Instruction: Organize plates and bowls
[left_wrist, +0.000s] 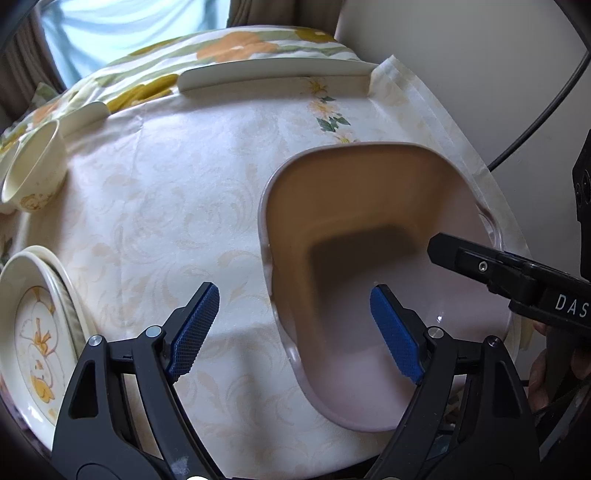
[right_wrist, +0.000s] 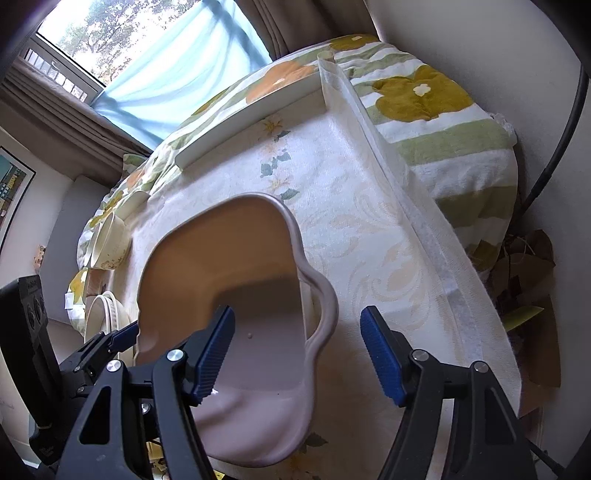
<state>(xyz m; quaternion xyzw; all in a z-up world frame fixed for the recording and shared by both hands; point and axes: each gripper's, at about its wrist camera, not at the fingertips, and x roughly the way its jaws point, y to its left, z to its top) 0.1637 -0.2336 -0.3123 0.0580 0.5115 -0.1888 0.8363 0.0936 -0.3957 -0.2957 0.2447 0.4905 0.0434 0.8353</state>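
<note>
A deep pinkish basin (left_wrist: 369, 236) with a handled rim stands on the cream tablecloth (left_wrist: 177, 206); it also shows in the right wrist view (right_wrist: 221, 251). My left gripper (left_wrist: 291, 328) is open, its jaws straddling the basin's left rim. My right gripper (right_wrist: 299, 354) is open, its jaws straddling the basin's right handle (right_wrist: 325, 314). A floral plate stack (left_wrist: 37, 332) lies at the left. A cream bowl (left_wrist: 33, 170) sits on its side at the far left.
A white tray edge (left_wrist: 273, 74) lies at the table's far side. A flowered blanket (right_wrist: 443, 110) lies beyond and right of the table. Dry leaves (right_wrist: 524, 273) sit on the floor at right. The window (right_wrist: 129, 48) is behind.
</note>
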